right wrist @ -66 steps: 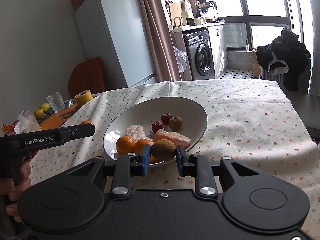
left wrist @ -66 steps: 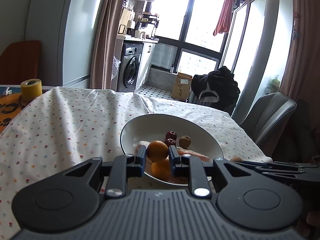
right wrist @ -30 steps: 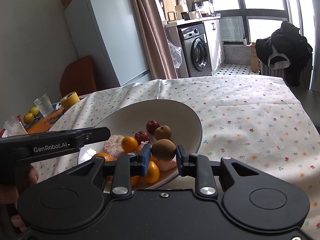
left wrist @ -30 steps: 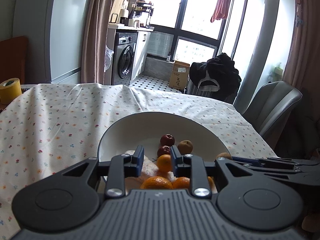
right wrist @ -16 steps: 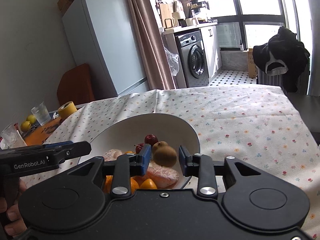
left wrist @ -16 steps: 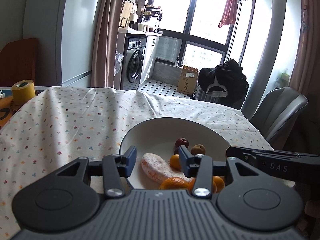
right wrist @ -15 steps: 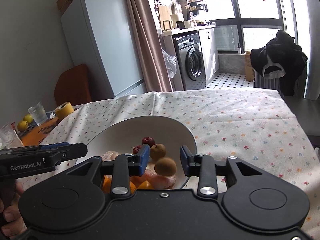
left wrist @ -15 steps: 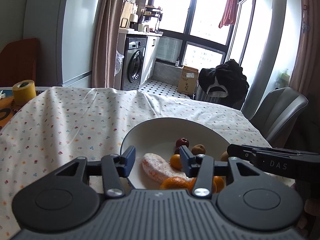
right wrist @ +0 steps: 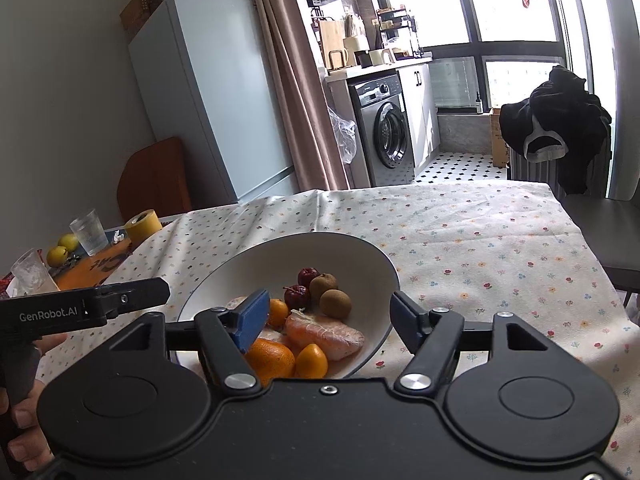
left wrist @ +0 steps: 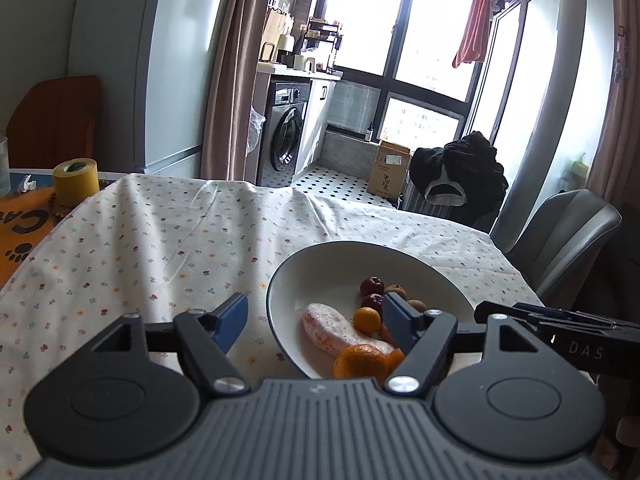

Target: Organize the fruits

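Note:
A white bowl (left wrist: pixel 320 264) (right wrist: pixel 280 260) sits on the flowered tablecloth and holds the fruit. Inside lie oranges (left wrist: pixel 360 362) (right wrist: pixel 270 354), a small orange (left wrist: pixel 367 320), a peeled pink grapefruit piece (left wrist: pixel 332 328) (right wrist: pixel 324 334), two dark red fruits (left wrist: pixel 372 285) (right wrist: pixel 308 276) and two brown kiwis (right wrist: pixel 335 303). My left gripper (left wrist: pixel 316 322) hangs open just above the bowl's near rim, nothing between its fingers. My right gripper (right wrist: pixel 330 318) is also open over the bowl, empty, with the kiwi lying beyond it. Each gripper's side shows in the other's view.
A yellow tape roll (left wrist: pixel 76 181) (right wrist: pixel 143 220), glasses (right wrist: pixel 89 232) and yellow fruits (right wrist: pixel 64 248) stand on an orange mat at the table's left end. A grey chair (left wrist: pixel 568 232) stands past the right edge. A person's hand (right wrist: pixel 24 412) holds the left gripper.
Both grippers opened wide and pulled back from the bowl. The orange left the left gripper and the kiwi dropped from the right gripper; both now rest in the bowl.

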`<action>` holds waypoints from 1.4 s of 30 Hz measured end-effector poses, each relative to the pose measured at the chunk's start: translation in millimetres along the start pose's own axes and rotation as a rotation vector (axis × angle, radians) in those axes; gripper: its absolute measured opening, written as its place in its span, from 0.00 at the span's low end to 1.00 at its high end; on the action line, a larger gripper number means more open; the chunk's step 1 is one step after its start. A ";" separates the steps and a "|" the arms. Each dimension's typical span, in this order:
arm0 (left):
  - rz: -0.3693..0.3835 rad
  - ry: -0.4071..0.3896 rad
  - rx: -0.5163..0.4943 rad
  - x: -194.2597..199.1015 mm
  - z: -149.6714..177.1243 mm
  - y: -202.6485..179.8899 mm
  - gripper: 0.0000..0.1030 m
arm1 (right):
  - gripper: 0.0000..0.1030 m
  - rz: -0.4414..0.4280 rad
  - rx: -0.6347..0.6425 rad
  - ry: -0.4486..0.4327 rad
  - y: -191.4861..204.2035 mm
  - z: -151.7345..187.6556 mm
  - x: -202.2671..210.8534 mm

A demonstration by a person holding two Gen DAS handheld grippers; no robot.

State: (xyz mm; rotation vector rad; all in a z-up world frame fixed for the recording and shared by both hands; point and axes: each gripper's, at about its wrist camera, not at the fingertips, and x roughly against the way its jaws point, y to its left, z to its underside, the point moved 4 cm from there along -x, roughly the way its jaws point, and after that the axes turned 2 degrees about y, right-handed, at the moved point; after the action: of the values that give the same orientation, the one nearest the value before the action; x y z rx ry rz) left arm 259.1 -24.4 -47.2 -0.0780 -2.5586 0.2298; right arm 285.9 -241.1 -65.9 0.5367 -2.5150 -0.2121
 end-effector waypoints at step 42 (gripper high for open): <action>0.009 0.003 -0.054 129.8 23.8 12.6 1.00 | 1.00 0.015 -0.009 0.006 23.5 23.0 121.7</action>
State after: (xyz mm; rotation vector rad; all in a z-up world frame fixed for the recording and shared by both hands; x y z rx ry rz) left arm 137.2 -2.0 0.1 -0.1106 -2.5624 0.1641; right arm 172.3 -269.8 -19.7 0.5141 -2.5107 -0.2158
